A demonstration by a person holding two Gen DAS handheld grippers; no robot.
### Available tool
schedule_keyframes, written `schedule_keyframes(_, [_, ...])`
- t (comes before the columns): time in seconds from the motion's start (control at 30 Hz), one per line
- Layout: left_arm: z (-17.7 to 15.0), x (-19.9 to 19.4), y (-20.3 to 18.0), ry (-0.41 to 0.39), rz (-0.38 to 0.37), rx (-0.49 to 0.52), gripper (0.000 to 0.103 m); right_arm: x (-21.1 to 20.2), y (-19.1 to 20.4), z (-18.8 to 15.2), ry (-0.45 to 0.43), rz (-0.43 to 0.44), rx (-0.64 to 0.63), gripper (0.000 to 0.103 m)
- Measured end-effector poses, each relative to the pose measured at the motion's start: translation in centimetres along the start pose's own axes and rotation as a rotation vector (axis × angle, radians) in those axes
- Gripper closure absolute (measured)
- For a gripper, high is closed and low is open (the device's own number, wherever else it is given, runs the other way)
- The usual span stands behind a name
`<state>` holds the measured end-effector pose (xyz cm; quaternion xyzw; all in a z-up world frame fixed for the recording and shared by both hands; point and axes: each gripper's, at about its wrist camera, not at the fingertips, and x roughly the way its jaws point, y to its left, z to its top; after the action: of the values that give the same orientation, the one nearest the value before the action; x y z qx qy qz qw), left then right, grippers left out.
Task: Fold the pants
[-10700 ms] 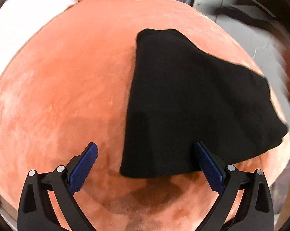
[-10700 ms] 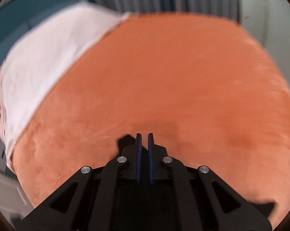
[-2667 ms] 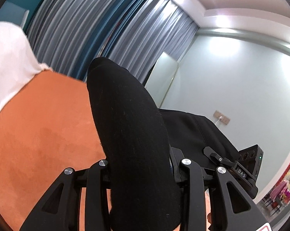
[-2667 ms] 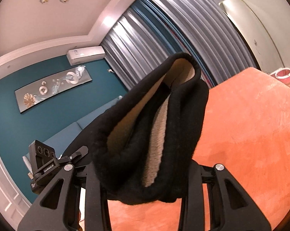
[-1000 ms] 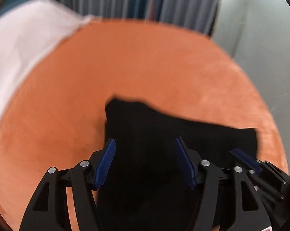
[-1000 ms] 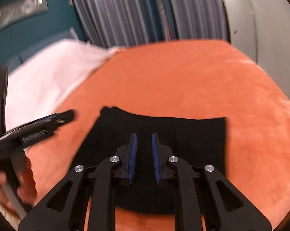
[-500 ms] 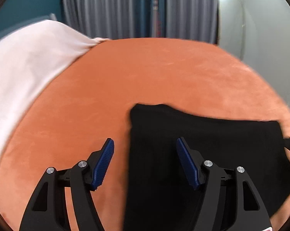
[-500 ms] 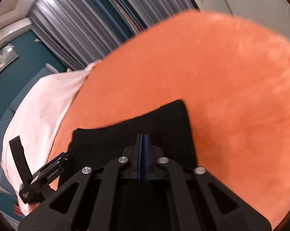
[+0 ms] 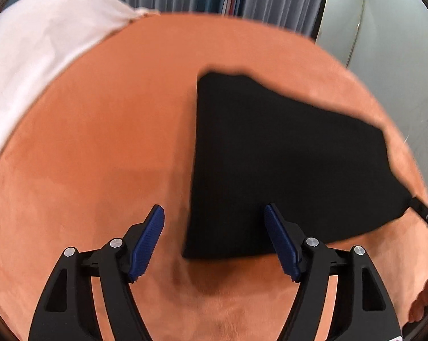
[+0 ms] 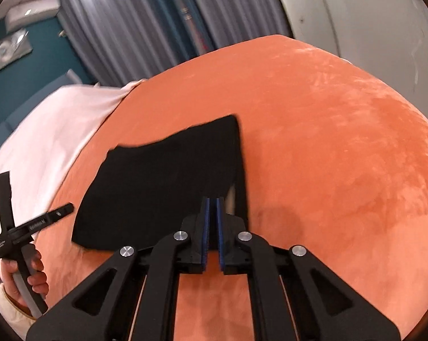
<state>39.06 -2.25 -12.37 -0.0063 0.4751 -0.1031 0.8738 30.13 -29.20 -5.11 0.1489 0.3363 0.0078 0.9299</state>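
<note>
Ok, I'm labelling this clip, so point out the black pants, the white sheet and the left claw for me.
black pants (image 9: 285,153), left wrist view, middle of the folded cloth.
white sheet (image 9: 37,48), left wrist view, its broad top face.
left claw (image 9: 214,241), left wrist view, midway between its open blue fingertips.

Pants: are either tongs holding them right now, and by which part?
Neither. The left tongs stand wide open above the near edge of the folded black pants. The right tongs are nearly shut with nothing between the pads.
</note>
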Motion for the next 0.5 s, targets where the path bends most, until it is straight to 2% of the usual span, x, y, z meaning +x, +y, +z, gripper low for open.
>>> schedule_keyframes(0.07, [-0.6, 1.7, 0.7, 0.011, -0.011, -0.043, 0.021, 1.7, -0.5, -0.2, 0.060, -0.015, -0.045, 0.100])
schedule_keyframes(0.1, [-0.7, 2.1, 1.3, 0.007, -0.015, -0.070, 0.009, 3.2, -1.2, -0.9, 0.103, -0.062, -0.056, 0.103])
schedule_keyframes(0.13, [-0.6, 2.4, 1.7, 0.008, -0.026, -0.088, 0.006, 4.3, -1.9, -0.7, 0.119, -0.047, -0.032, 0.103])
schedule_keyframes(0.17, [-0.6, 2.6, 2.2, 0.016, -0.053, -0.104, 0.006, 4.5, -3.3, -1.0, 0.108, 0.014, 0.037, 0.103])
schedule_keyframes(0.23, [-0.6, 1.3, 2.5, 0.015, -0.060, -0.113, 0.011, 3.4, -3.9, -0.9, 0.100, 0.058, 0.093, 0.103])
schedule_keyframes(0.3, [-1.0, -0.6, 2.8, -0.002, -0.094, -0.126, 0.010, 1.4, -3.4, -0.9, 0.060, 0.034, 0.075, 0.102])
schedule_keyframes(0.33, [-1.3, -1.2, 2.9, -0.012, -0.102, -0.125, 0.010, 0.5, -3.2, -1.2, 0.038, -0.005, 0.044, 0.097])
schedule_keyframes(0.37, [-1.8, -1.6, 3.2, -0.013, -0.088, -0.119, 0.010, -0.4, -3.0, -1.4, 0.022, -0.049, 0.009, 0.083])
schedule_keyframes(0.4, [-2.1, -1.3, 3.2, 0.000, -0.073, -0.115, 0.010, -0.5, -2.8, -1.7, 0.020, -0.092, -0.035, 0.060])
schedule_keyframes(0.43, [-2.2, -0.4, 2.8, 0.024, -0.077, -0.107, 0.010, 0.0, -2.7, -1.8, 0.033, -0.112, -0.065, 0.051])
schedule_keyframes(0.47, [-2.5, 1.0, 2.3, 0.059, -0.067, -0.092, 0.010, 0.6, -2.5, -2.1, 0.051, -0.119, -0.086, 0.050])
schedule_keyframes(0.5, [-2.7, 1.4, 2.0, 0.057, -0.037, -0.073, 0.013, 2.1, -2.3, -2.1, 0.087, -0.116, -0.097, 0.050])
